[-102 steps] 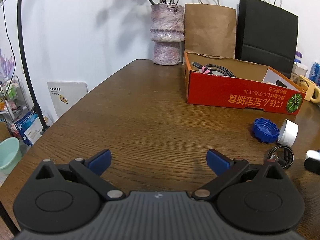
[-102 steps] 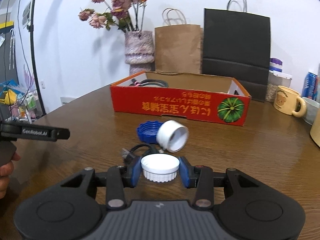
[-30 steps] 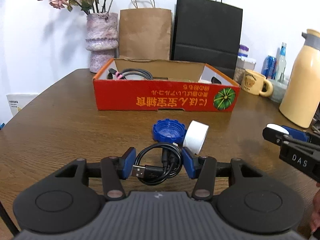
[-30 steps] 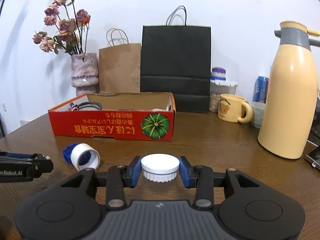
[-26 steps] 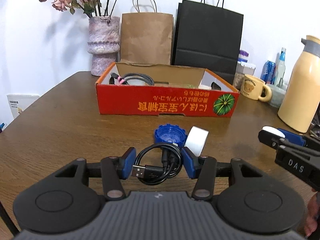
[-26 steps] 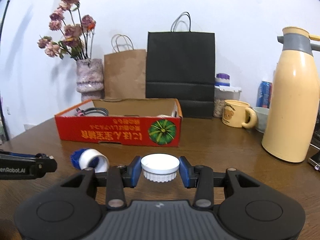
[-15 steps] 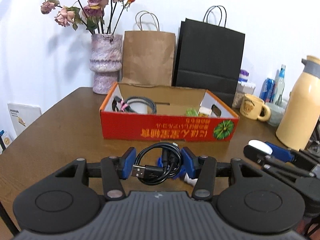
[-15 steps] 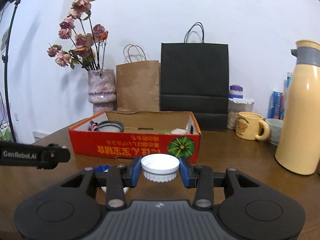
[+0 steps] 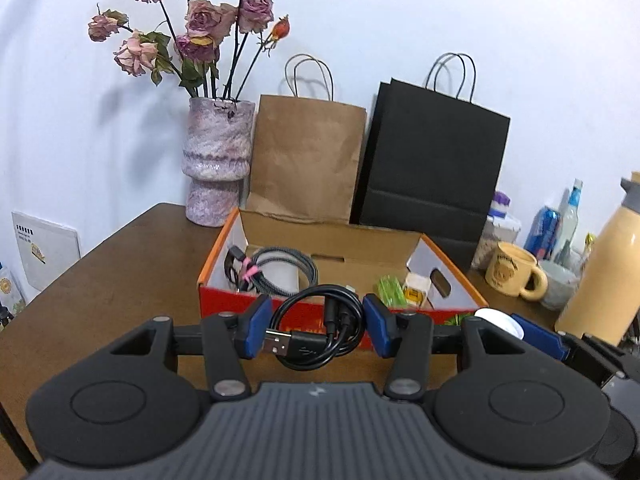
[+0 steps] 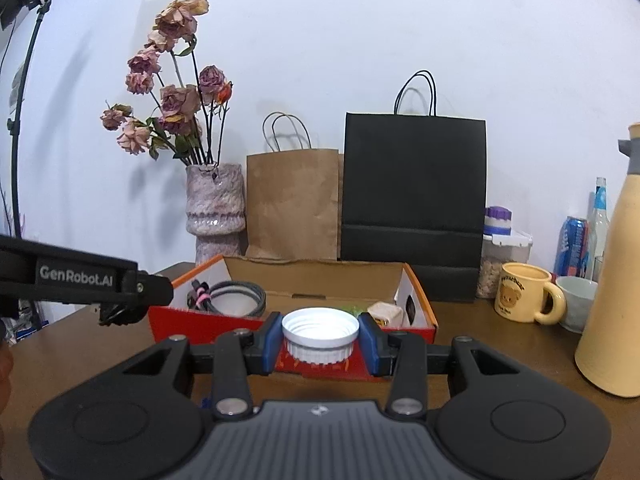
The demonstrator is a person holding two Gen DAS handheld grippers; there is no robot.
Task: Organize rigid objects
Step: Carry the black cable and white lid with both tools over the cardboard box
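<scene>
**Both tongs loaded before the red box**

The left tongs [image 9: 316, 330] pinch a coiled black USB cable [image 9: 320, 326]. The right tongs [image 10: 320, 342] pinch a white ribbed cap [image 10: 320, 338]. Just beyond both sits the red cardboard box [image 10: 416, 292] on the bench [image 9: 112, 280].

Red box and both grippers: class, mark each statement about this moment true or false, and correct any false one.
1. The left gripper holds a coiled black cable. True.
2. The right gripper holds a blue cap. False: a white cap.
3. The red box is closed. False: it is open-topped, with a grey cable inside.
4. A black bag stands behind the box. True.
</scene>
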